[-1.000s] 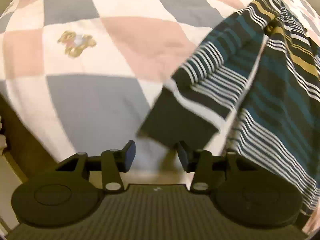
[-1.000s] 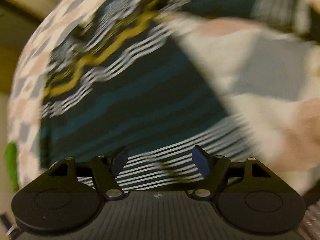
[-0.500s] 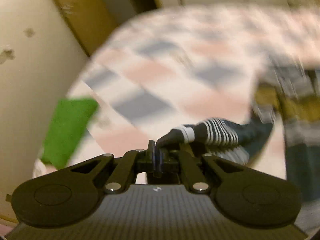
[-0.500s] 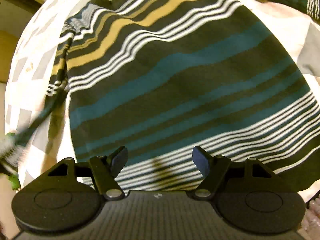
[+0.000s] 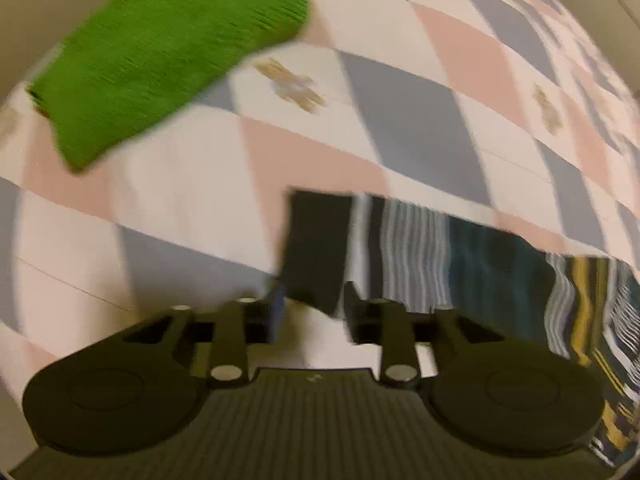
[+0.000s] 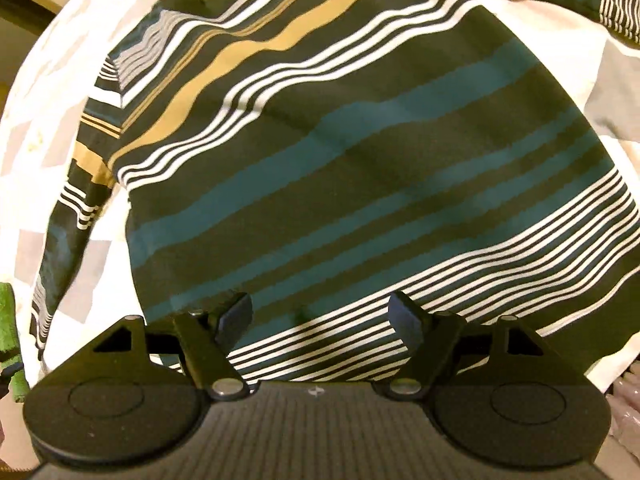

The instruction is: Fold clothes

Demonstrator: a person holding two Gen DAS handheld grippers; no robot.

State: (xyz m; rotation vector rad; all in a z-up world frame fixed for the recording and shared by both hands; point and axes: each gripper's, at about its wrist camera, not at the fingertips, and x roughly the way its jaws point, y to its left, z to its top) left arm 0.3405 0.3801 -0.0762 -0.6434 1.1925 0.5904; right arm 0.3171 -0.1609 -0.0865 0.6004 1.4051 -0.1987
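Your striped shirt (image 6: 360, 152) lies flat on the bed (image 5: 420, 128). Its sleeve (image 5: 400, 252) stretches sideways, cuff right at your left gripper (image 5: 310, 312), whose jaws are partly apart, holding nothing. Your right gripper (image 6: 320, 316), jaws wide, hovers by the hem.

A bed covered by a pink, grey and white checked quilt (image 5: 400, 120) carries a dark striped long-sleeved sweater (image 6: 360, 152) spread flat and, seemingly folded, a green knitted garment (image 5: 160, 52).
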